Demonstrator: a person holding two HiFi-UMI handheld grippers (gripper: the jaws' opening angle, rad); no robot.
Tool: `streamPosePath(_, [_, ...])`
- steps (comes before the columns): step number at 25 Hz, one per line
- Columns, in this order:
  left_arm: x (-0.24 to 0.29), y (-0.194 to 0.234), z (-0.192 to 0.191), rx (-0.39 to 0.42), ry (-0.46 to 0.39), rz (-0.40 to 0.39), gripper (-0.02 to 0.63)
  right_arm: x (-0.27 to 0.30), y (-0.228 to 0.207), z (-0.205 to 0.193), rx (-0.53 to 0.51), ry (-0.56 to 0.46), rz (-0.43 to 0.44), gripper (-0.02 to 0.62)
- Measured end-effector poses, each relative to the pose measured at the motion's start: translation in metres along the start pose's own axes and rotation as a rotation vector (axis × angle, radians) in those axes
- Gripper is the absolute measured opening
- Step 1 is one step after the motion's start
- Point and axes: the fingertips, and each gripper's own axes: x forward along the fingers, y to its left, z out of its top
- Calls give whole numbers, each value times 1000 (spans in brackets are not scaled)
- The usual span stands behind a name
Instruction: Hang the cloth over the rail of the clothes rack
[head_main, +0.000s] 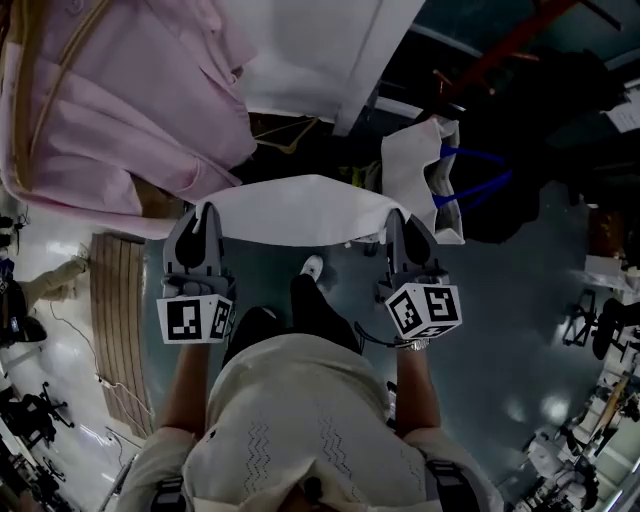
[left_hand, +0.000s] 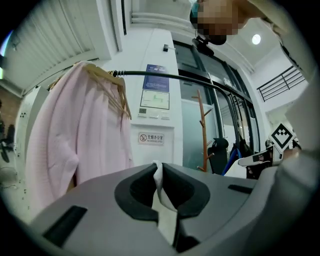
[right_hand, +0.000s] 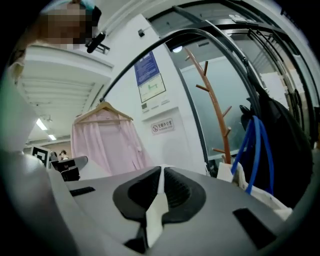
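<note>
A white cloth (head_main: 300, 210) is stretched flat between my two grippers in the head view. My left gripper (head_main: 207, 215) is shut on its left corner, and my right gripper (head_main: 392, 218) is shut on its right corner. A thin strip of the cloth (left_hand: 158, 187) shows pinched between the left jaws, and another strip of the cloth (right_hand: 159, 192) between the right jaws. The black rail of the clothes rack (left_hand: 170, 76) runs overhead in the left gripper view and curves as the rail (right_hand: 200, 36) in the right gripper view. The cloth is held apart from the rail.
A pink shirt (head_main: 110, 110) hangs on a wooden hanger (left_hand: 107, 80) at the rail's left end. A white bag with blue handles (head_main: 432, 175) and dark garments (right_hand: 280, 130) hang at the right. A wooden coat stand (right_hand: 215, 110) stands behind, by a white pillar (left_hand: 155, 105).
</note>
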Motion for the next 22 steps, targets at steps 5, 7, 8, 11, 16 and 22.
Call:
streamPosePath(5, [24,12,49,-19,-113,68,26,14,-21,81,71,-140,65,23])
streamPosePath(7, [30,20,73,-12,-154,64,27,14,-18,117,74,-207,96,23])
streamPosePath(8, [34,23,86,-2,-180,55,27,14,-14,135,67,-233,116,23])
streamPosePath(11, [46,30,135,-1,-287,21,27,10,-2,187,52,-300,185,23])
streamPosePath(16, [44,36,223,53,-436,-4,28,-15,24,266,21,-383,246,23])
streamPosePath(22, [45,32,325,168,-612,-49,27,-40,55,357,-57,-457,230,23])
